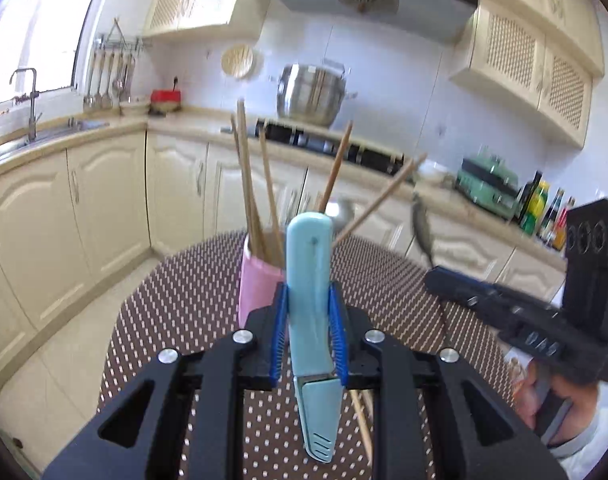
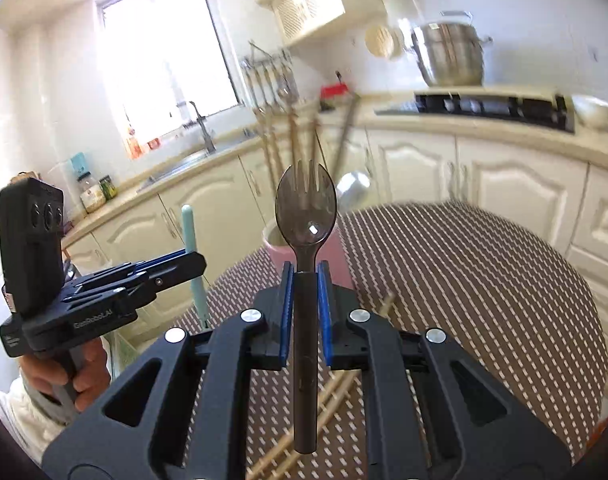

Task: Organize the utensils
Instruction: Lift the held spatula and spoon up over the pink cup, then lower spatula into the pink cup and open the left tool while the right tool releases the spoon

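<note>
Left gripper (image 1: 308, 330) fingers pinch blue knife (image 1: 310, 280), handle up. Right gripper (image 2: 304, 308) fingers pinch dark spork (image 2: 306, 216) upright. Pink cup (image 1: 259, 284) sits just ahead of both; left looks nearer.

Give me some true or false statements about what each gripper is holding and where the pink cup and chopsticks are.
1. The left gripper holds a light blue utensil. True.
2. The right gripper is empty. False: it is shut on a dark spork.
3. The pink cup holds chopsticks. True.
4. No chopsticks lie on the table. False: loose chopsticks lie under the right gripper.
5. The spork's head points up. True.
</note>
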Available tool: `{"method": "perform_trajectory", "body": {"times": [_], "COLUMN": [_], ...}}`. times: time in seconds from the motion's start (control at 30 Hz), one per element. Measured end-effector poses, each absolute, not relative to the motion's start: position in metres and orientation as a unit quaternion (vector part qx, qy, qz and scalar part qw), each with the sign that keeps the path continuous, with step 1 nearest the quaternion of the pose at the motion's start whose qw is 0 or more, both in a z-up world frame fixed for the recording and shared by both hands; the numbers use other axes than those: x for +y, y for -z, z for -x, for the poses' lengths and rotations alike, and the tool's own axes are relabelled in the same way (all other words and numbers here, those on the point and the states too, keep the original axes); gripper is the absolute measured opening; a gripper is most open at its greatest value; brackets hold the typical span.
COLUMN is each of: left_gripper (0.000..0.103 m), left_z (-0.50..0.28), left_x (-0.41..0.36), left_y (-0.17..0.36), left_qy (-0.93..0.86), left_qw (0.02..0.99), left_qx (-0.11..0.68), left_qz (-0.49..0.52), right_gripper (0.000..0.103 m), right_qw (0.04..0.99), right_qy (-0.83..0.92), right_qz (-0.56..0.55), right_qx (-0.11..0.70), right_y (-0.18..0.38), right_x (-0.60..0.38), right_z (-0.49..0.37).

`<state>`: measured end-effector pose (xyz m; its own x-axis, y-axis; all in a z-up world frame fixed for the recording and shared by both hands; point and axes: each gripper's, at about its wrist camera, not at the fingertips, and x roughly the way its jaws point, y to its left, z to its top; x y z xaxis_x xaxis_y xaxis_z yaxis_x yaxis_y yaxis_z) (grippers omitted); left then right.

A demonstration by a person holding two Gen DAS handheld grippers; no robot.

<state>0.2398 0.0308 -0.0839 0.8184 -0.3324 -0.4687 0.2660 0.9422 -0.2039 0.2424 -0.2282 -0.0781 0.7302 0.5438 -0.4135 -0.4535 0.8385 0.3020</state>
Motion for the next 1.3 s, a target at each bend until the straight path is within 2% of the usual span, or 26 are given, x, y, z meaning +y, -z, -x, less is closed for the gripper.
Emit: {"method": "perform_trajectory", "body": {"times": [0.3, 0.63, 0.83, 1.3], "left_gripper": [0.02, 0.02, 0.02, 0.02], "left_z": [-0.253, -0.282, -0.303, -0.328], "left_x": [0.027, 0.022, 0.024, 0.033], "left_y": [0.033, 0.012, 0.021, 0.057], "left_qy": [0.136, 0.085, 0.082, 0.089], "left_qw": [0.976, 0.99, 0.991, 0.984], "left_qx": [0.151, 0.074, 0.061, 0.117], "left_qz": [0.08, 0.08, 0.084, 0.103], "right_gripper": [0.012, 0.012, 0.012, 0.012], "right_qw": [0.943, 0.963, 0.962, 0.961], "right_qy": [-0.273, -0.23, -0.233, -0.233], "right_qz": [-0.094, -0.097, -0.111, -0.117], "right_qx": [0.165, 0.098, 0.086, 0.089], "right_y": [0.06, 0.054, 0.059, 0.078], "right_x": [-0.187, -0.165, -0.156, -0.144], "right_z": [-0.275, -0.313, -0.334, -0.346]}}
